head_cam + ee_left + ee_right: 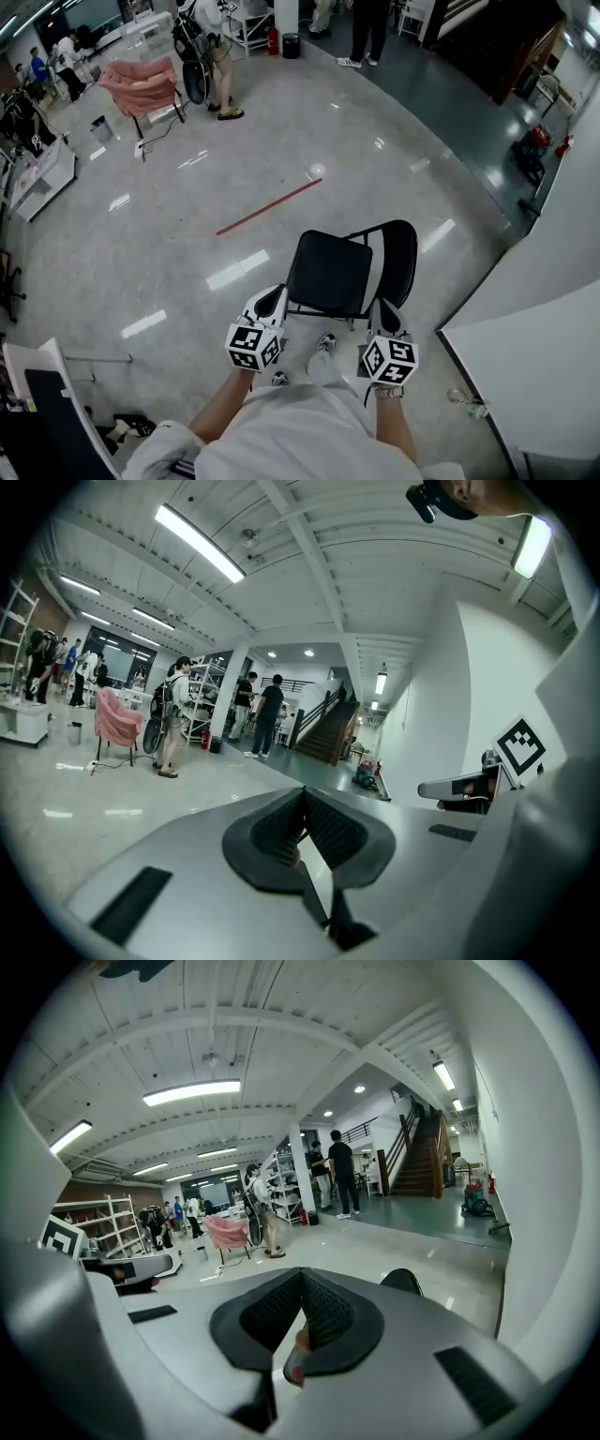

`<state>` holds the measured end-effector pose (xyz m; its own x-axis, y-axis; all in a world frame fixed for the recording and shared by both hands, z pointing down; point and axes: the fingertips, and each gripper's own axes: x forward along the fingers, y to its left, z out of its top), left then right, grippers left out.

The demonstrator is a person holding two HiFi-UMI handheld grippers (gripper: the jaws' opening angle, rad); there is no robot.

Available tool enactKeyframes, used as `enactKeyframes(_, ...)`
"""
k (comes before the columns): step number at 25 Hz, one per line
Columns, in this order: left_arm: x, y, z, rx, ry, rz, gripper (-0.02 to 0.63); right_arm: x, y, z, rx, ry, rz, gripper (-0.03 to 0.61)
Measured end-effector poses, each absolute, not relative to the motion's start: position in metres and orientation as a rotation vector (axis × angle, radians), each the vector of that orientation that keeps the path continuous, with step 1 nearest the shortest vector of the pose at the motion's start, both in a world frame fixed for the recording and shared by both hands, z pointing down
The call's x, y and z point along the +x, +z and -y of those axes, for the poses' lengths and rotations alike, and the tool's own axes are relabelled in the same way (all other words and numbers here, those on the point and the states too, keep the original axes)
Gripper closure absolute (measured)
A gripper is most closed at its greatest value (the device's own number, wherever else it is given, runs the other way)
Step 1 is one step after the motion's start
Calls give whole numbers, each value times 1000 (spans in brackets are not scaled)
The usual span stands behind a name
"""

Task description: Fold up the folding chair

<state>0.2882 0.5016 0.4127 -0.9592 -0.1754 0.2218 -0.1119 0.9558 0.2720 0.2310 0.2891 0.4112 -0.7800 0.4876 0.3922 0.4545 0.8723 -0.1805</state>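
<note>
Nearest you are your two grippers, both with jaws pressed together and nothing between them; the left gripper [277,298] is just beside the near front corner of the black folding chair [330,272], the right gripper [382,309] just beside its near rear corner, below the backrest [400,261]; whether either touches the frame cannot be told. The chair stands unfolded on the glossy floor [187,244], seat level and backrest upright; beyond it lies a red strip [269,207], and well beyond that a pink chair [141,84].
</note>
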Motion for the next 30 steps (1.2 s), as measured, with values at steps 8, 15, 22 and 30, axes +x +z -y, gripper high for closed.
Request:
enactKeyframes(8, 212, 410, -480, 127, -338, 2863, 603, 139, 416, -274, -772, 128, 2573, 574)
enactKeyframes(15, 173, 416, -455, 108, -328, 2850, 603, 91, 424, -249, -781, 153, 2552, 574)
enactKeyframes(22, 152, 436, -451, 112, -334, 2799, 603, 71, 441, -236, -740, 155, 2514, 574)
enactKeyframes(30, 125, 475, -458, 150, -366, 2723, 603, 64, 477, -218, -620, 113, 2446, 574)
